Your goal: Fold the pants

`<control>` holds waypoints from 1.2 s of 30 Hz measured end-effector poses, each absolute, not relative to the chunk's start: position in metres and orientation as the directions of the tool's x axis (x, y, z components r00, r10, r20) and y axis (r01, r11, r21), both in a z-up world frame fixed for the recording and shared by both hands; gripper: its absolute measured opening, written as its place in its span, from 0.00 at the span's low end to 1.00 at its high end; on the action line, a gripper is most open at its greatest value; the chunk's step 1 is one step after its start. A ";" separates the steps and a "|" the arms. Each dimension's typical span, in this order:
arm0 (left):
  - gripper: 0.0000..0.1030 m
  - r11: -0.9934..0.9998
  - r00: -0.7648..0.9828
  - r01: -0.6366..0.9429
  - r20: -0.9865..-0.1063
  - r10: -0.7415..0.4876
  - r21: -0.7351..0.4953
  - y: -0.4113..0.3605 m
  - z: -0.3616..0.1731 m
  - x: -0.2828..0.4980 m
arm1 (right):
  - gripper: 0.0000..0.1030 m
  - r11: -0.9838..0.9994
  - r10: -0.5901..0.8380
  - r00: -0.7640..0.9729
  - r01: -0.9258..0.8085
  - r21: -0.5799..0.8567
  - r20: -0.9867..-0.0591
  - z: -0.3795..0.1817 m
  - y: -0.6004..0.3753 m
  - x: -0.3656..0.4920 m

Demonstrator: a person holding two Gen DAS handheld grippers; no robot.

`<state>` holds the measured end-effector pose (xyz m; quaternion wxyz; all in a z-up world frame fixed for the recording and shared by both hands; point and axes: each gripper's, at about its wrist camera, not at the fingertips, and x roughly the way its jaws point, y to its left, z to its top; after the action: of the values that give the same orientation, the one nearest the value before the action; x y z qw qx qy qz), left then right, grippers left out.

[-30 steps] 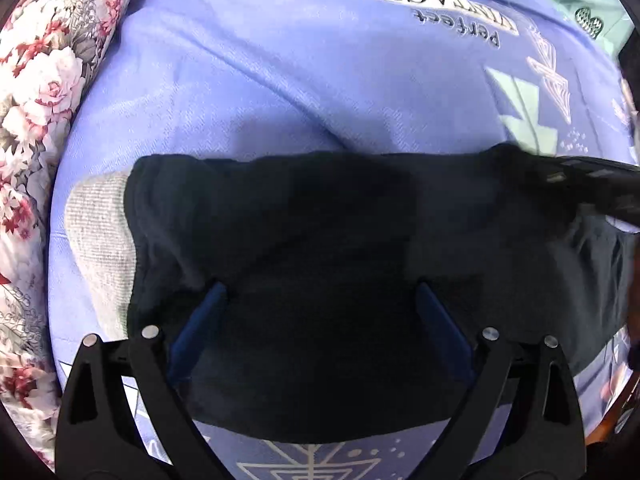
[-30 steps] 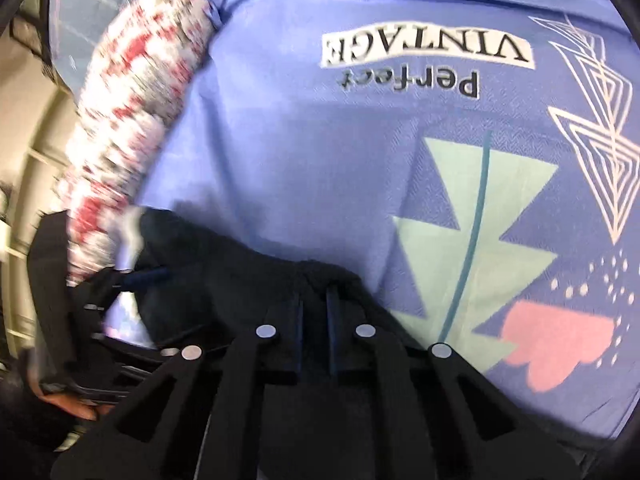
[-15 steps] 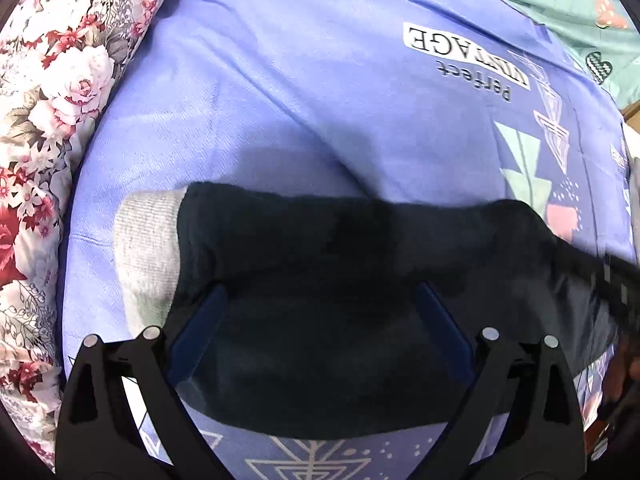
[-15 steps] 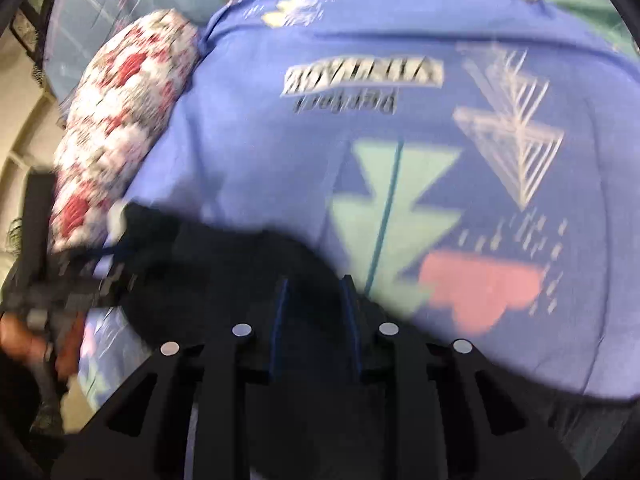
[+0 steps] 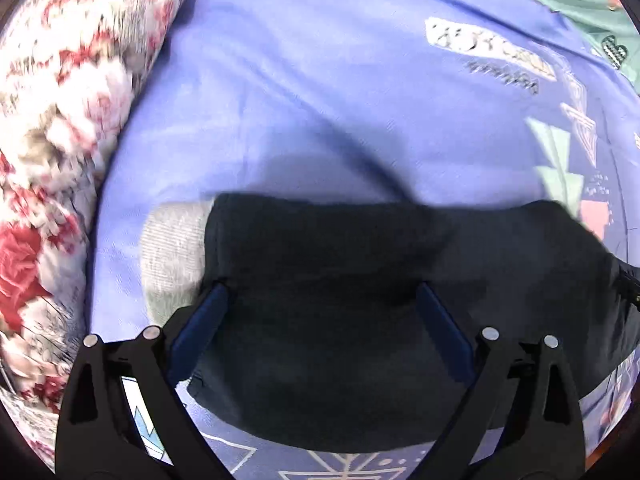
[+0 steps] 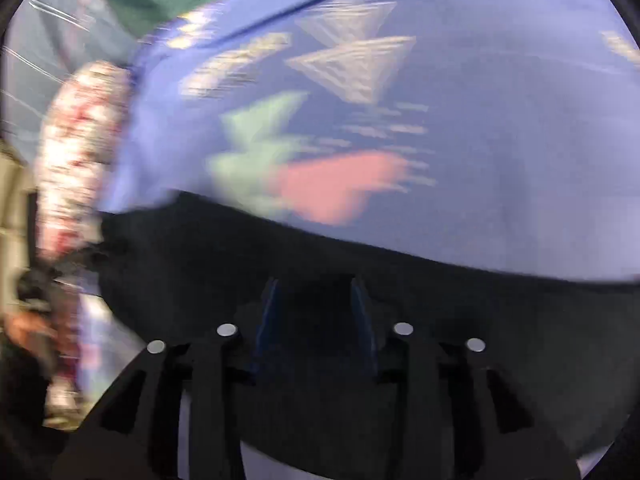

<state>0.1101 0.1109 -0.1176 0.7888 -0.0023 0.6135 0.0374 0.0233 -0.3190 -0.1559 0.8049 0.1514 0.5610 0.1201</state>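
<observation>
While the dark pants [image 5: 360, 300] lie in a wide band across the purple printed bedspread [image 5: 300, 92], the left gripper [image 5: 320, 304] sits over them with its two blue-padded fingers [image 5: 200, 328] spread far apart, released, the cloth filling the whole gap between them and nothing pinched. Just beyond the left edge of the pants a grey ribbed band [image 5: 172, 252] sticks out, touching the dark cloth and resting on the bedspread. Farther out on that same side of the pants, a floral quilt [image 5: 60, 140] runs along the bedspread's edge, well apart from the cloth. Past the far edge of the pants the bedspread shows blurred lettering, pale green shapes and a pink patch.

From the right wrist view, heavily blurred, the pants [image 6: 248, 264] spread across the lower half, their far edge lying against a pink heart print [image 6: 340, 184] on the bedspread [image 6: 500, 160]. The right gripper [image 6: 314, 292] has its fingers [image 6: 268, 312] drawn fairly near each other with a clear gap left, dark cloth lying in and around that gap; whether they are clenched on the pants I cannot tell. Beside the left end of the pants the floral quilt [image 6: 76, 152] appears again
</observation>
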 end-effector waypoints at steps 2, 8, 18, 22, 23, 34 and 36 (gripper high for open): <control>0.93 0.997 0.250 -0.069 -0.968 0.040 0.024 0.111 -0.116 0.108 | 0.15 0.905 0.357 0.358 0.094 0.414 -0.863 -0.159 -0.361 0.011; 0.93 0.999 0.259 -0.005 -0.965 -0.031 -0.034 0.107 -0.101 0.098 | 0.25 0.879 0.221 0.430 0.301 0.370 -0.875 -0.146 -0.461 -0.030; 0.93 0.997 0.265 -0.027 -0.962 -0.068 -0.078 0.118 -0.095 0.086 | 0.52 0.839 0.092 0.503 0.425 0.339 -0.859 -0.118 -0.521 -0.079; 0.93 0.994 0.260 -0.027 -0.961 -0.096 -0.107 0.119 -0.096 0.075 | 0.52 0.826 0.198 0.442 0.406 0.392 -0.875 -0.128 -0.518 -0.105; 0.93 0.993 0.252 -0.031 -0.963 -0.100 -0.112 0.124 -0.100 0.075 | 0.52 0.839 0.164 0.407 0.422 0.344 -0.899 -0.134 -0.518 -0.111; 0.94 0.997 0.223 -0.022 -0.973 -0.067 -0.074 0.108 -0.118 0.066 | 0.60 0.703 0.148 0.464 0.572 0.423 -0.874 -0.164 -0.532 -0.118; 0.94 0.998 0.222 -0.018 -0.973 -0.058 -0.064 0.106 -0.122 0.067 | 0.60 0.702 0.113 0.478 0.582 0.410 -0.871 -0.165 -0.529 -0.111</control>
<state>0.0667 0.1063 -0.1222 0.7811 -0.0307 0.6235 -0.0127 -0.1112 -0.5293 -0.1653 0.7827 0.3556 0.4884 -0.1499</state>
